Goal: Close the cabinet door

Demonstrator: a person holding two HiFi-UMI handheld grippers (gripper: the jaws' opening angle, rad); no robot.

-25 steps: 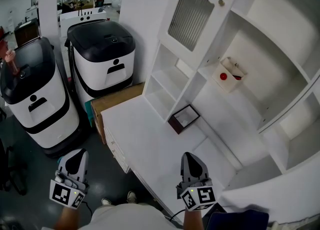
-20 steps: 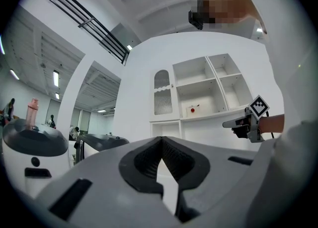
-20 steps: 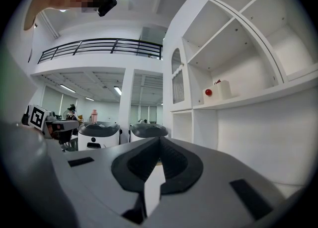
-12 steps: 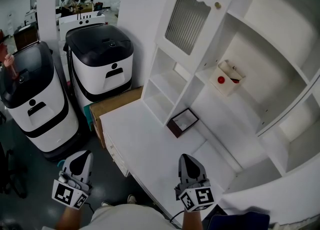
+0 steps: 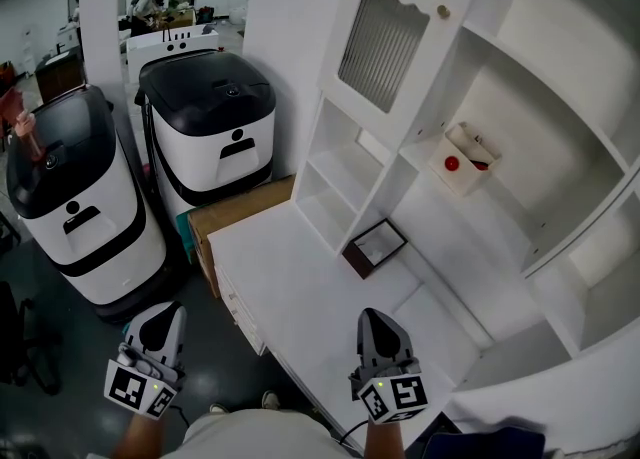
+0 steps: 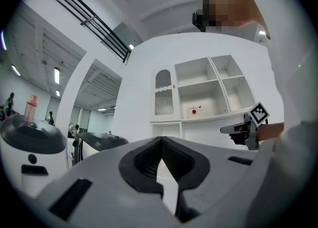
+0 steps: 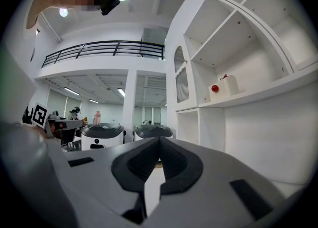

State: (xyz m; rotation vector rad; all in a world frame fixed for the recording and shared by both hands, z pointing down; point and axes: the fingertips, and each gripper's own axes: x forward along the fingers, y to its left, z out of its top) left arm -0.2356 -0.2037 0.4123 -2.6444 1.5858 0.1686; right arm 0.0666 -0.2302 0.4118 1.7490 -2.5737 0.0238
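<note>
1. L gripper (image 5: 158, 315): low left in head view, over the floor beside the desk (image 5: 290, 272). Jaws together, tips meeting, nothing btwn them.
2. R gripper (image 5: 375, 319): low centre, over the desk's near edge. Jaws also together, empty.
3. Both grippers point abt level twd the cabinet (image 5: 560, 97). They are well apart from each other and touch nothing.
4. Cabinet: white, open shelves, stands on the back of the desk.
5. Door (image 5: 385, 42): upper-left bay of the cabinet. White frame, ribbed pane, arched top, small knob (image 5: 441, 11) at its right edge. Can't tell from these views whether it is ajar or fully home. Well apart from both grippers.
6. Under the door: open bay w/ small shelves, nothing seen on them.
7. Frame (image 5: 374, 245): dark-rimmed, lies on the desk at the foot of the divider right of that bay.
8. Box (image 5: 470, 152): white, on the shelf right of the door, w/ a red ball (image 5: 451, 163) at its front.
9. Left of the desk, on the floor: two white machines w/ black tops, near one (image 5: 215, 127) and far one (image 5: 75, 207).
10. Carton (image 5: 240, 209): brown, btwn the near machine and the desk, just beside both.
</note>
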